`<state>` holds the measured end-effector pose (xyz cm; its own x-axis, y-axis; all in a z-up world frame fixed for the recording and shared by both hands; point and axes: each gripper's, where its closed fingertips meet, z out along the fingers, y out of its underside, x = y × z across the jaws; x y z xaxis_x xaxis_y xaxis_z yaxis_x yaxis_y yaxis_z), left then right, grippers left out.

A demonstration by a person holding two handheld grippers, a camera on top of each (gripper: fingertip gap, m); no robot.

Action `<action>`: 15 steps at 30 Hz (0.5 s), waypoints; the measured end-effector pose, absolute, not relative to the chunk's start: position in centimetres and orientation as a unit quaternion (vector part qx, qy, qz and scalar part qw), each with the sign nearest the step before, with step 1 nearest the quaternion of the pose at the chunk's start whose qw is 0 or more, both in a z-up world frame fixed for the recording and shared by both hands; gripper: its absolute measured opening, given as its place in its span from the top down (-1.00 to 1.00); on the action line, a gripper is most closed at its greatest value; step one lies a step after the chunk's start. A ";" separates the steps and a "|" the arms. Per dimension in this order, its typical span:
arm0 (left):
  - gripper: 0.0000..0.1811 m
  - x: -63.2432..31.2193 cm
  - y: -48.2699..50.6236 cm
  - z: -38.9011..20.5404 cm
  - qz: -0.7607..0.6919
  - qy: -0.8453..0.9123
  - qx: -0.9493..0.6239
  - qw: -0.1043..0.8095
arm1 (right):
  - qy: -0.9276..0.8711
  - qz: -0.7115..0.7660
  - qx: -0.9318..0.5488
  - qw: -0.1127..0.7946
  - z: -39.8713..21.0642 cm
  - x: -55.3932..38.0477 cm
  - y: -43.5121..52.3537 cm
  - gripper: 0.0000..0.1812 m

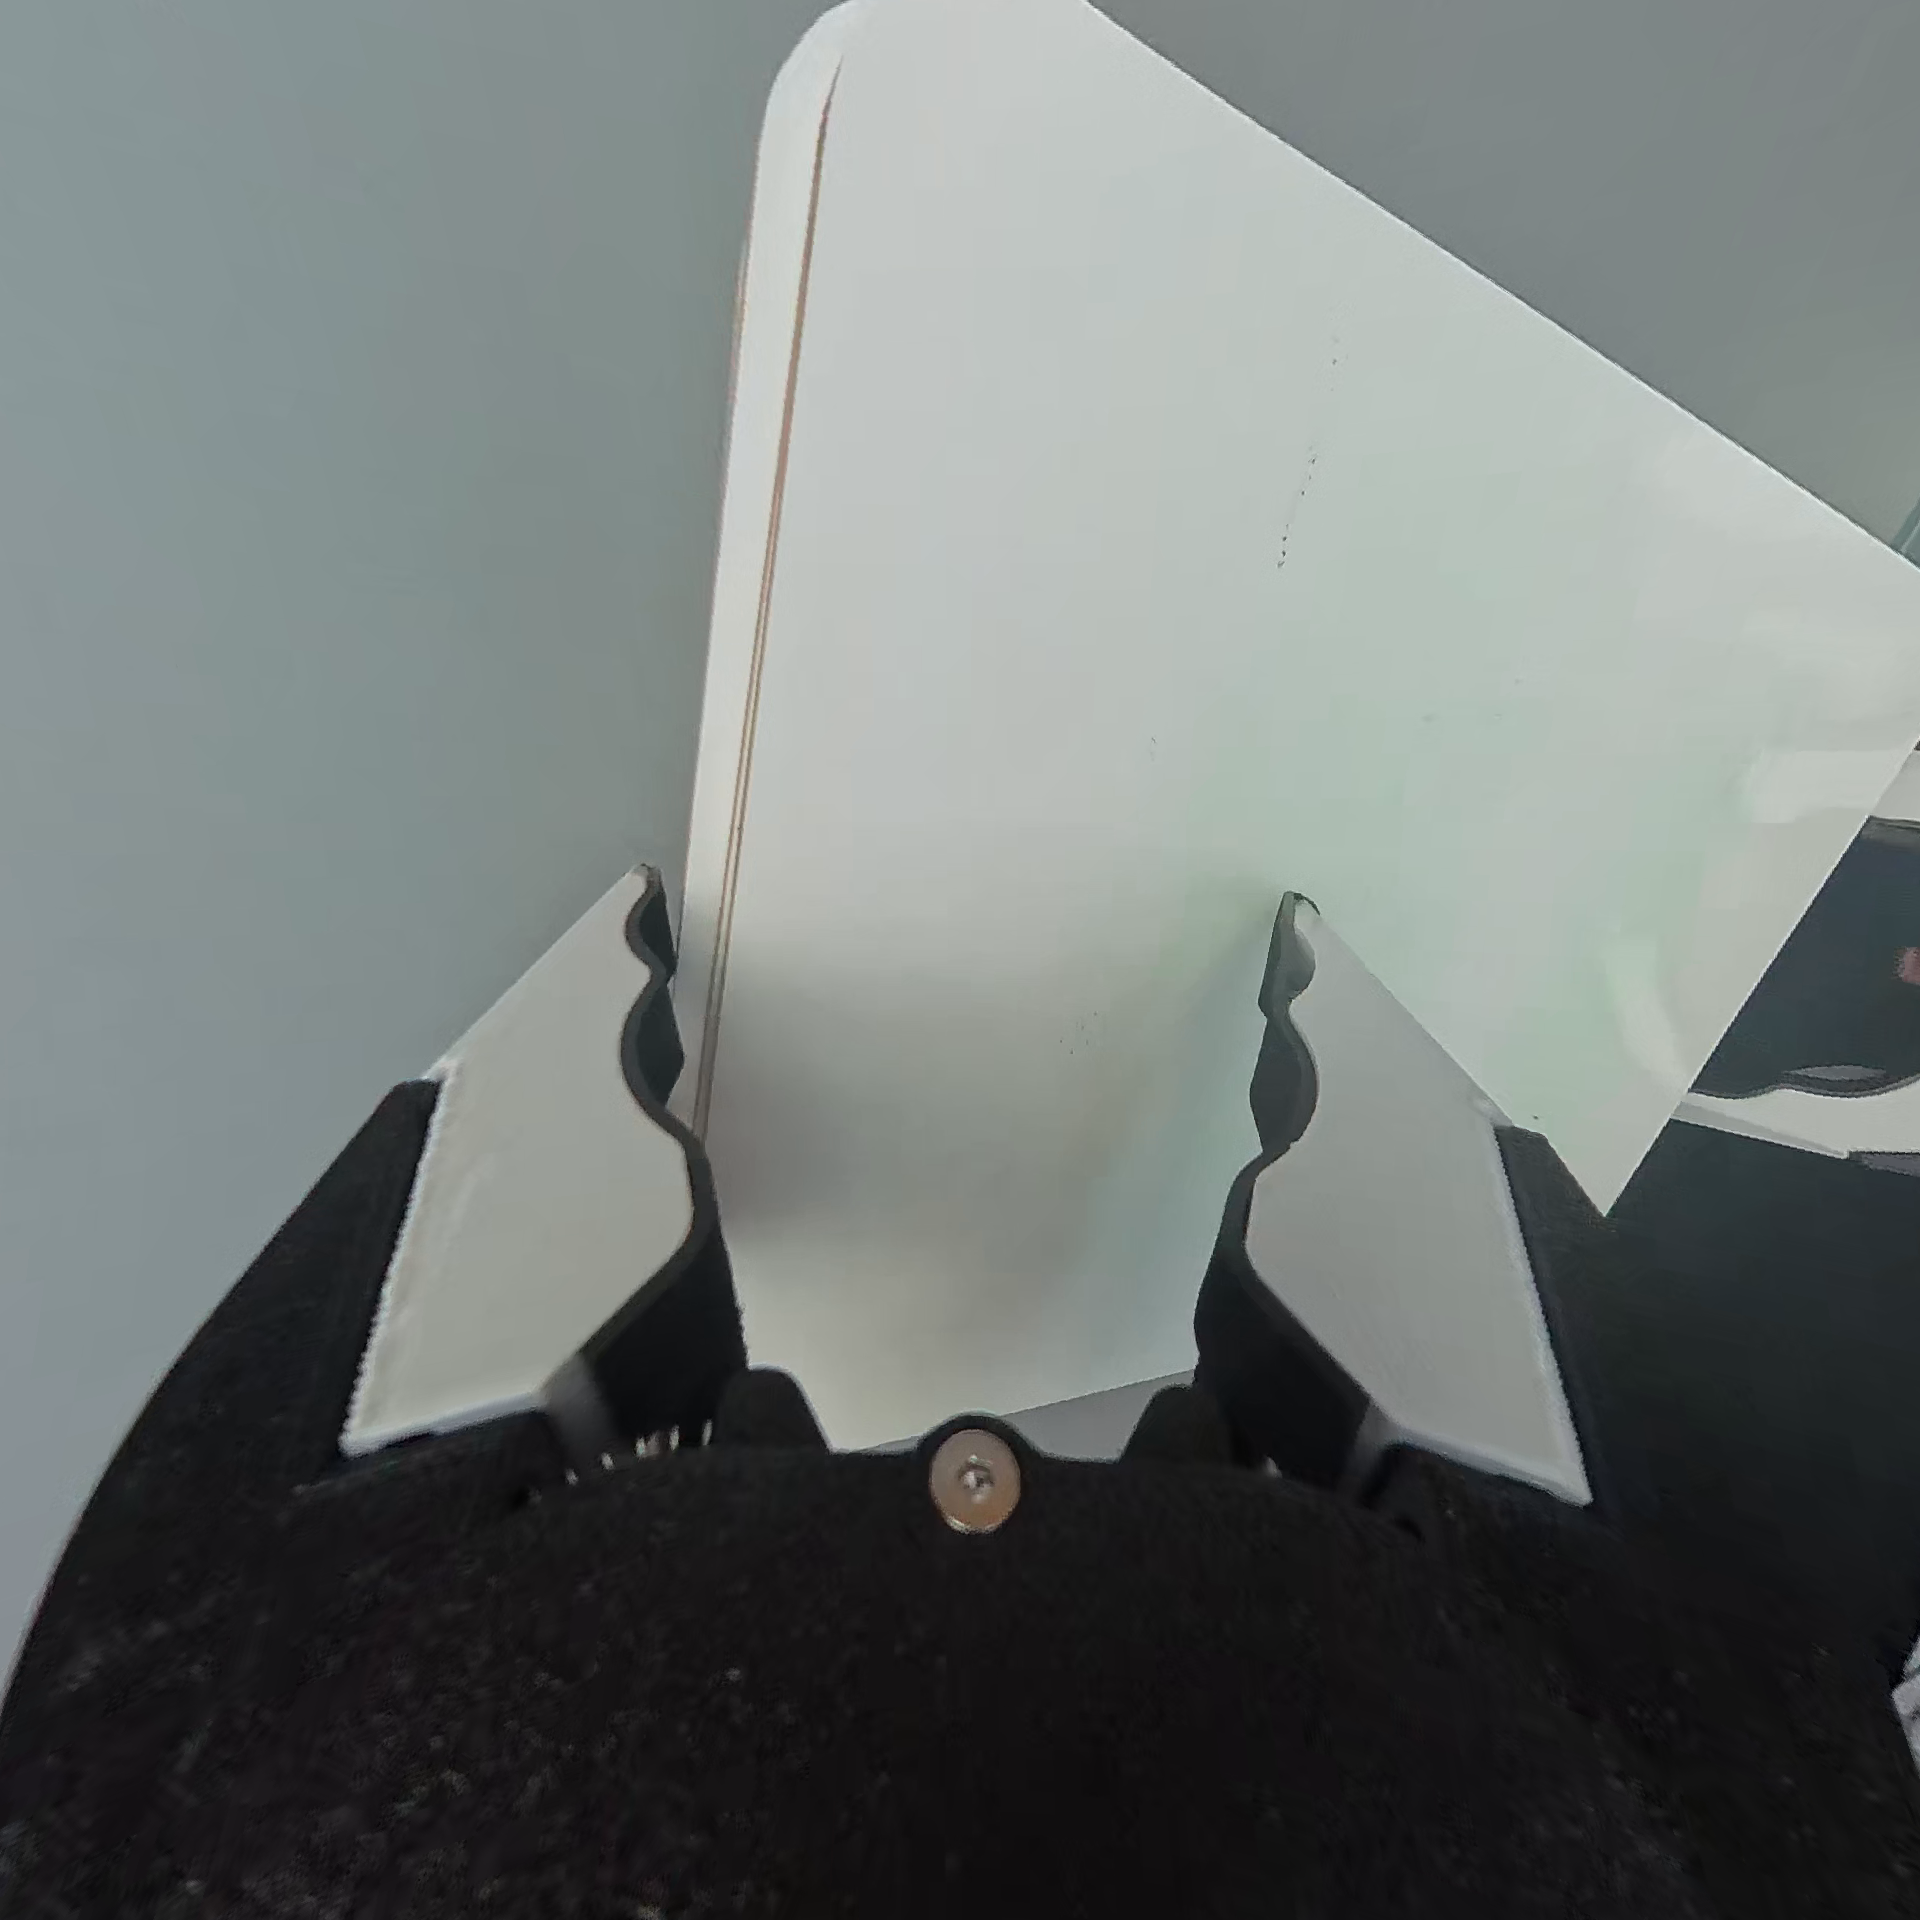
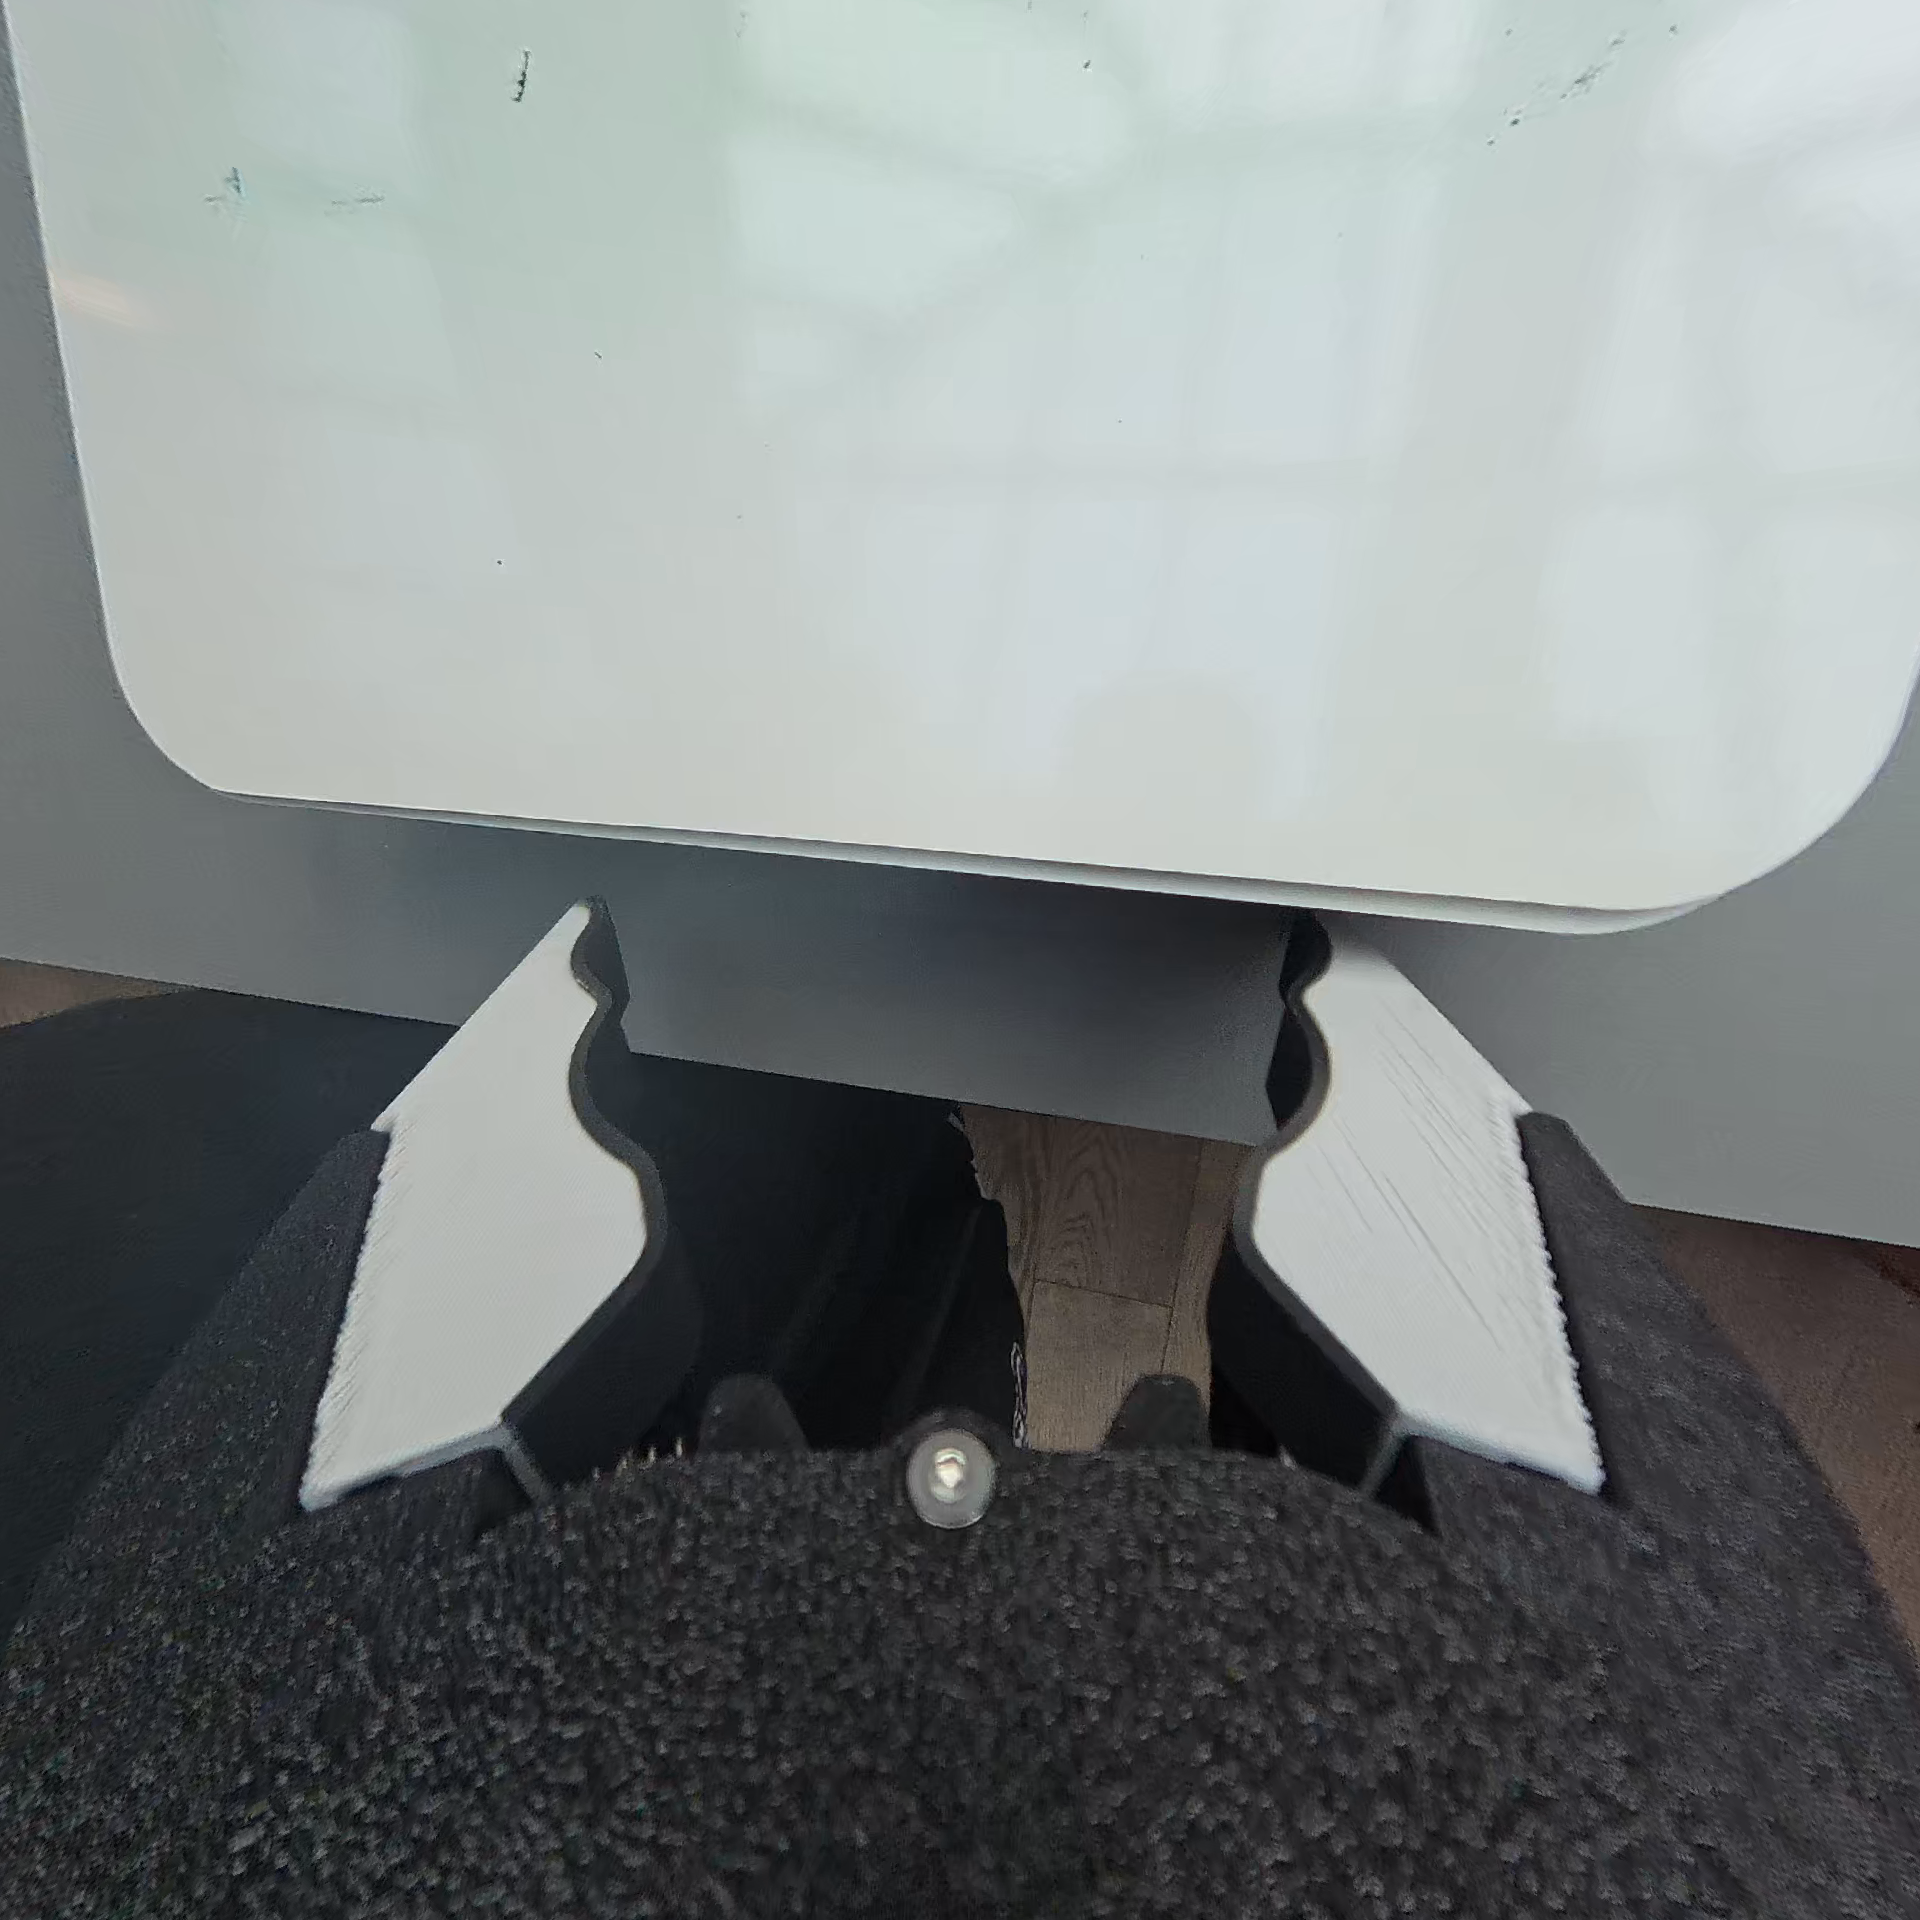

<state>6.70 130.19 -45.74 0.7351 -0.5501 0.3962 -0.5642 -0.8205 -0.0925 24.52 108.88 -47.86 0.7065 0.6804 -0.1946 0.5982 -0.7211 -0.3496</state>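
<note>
Both sets of fingers spread apart and empty: left gripper over glossy white round-cornered board, right gripper just below its bottom edge, against grey wall.

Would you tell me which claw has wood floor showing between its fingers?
The right claw: wood floor shows in its gap, below the board; the left claw faces board, no floor.

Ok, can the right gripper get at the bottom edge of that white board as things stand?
Probably yes. The right gripper has its jaws wide open just under the white board, whose lower edge sits right above the fingertips. Nothing shows between them, only grey wall behind.
</note>
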 end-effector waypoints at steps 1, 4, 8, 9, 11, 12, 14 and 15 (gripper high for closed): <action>-0.24 6.8 130.2 -45.7 0.210 -0.294 0.932 0.016 | -0.349 0.149 -0.915 0.137 -47.9 24.3 108.9 -0.36; -0.26 6.9 130.2 -45.8 0.210 -0.292 0.933 0.013 | -0.344 0.127 -0.919 0.142 -48.3 23.9 108.8 -0.41; -0.25 6.9 129.6 -46.0 0.191 -0.321 0.927 0.029 | -0.344 0.113 -0.923 0.132 -48.4 23.7 108.8 -0.42; -0.27 7.0 129.4 -46.0 0.186 -0.333 0.924 0.036 | -0.336 0.112 -0.927 0.126 -48.4 23.7 108.9 -0.42; -0.28 6.9 129.3 -46.1 0.179 -0.342 0.922 0.044 | -0.339 0.104 -0.928 0.114 -48.5 23.7 108.8 -0.43; -0.28 6.9 129.3 -46.1 0.179 -0.341 0.922 0.045 | -0.338 0.100 -0.929 0.109 -48.5 23.6 108.8 -0.43; -0.31 7.0 129.2 -46.0 0.182 -0.341 0.921 0.044 | -0.334 0.094 -0.933 0.097 -48.6 23.5 108.8 -0.45; -0.33 7.1 129.1 -46.0 0.186 -0.341 0.920 0.044 | -0.333 0.092 -0.934 0.091 -48.6 23.5 108.8 -0.46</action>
<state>7.05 129.14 -45.96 0.6982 -0.6115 0.3722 -0.6442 -0.7635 -0.0459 23.47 108.83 -48.60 0.7616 0.6384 -0.1113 0.6048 -0.7619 -0.2319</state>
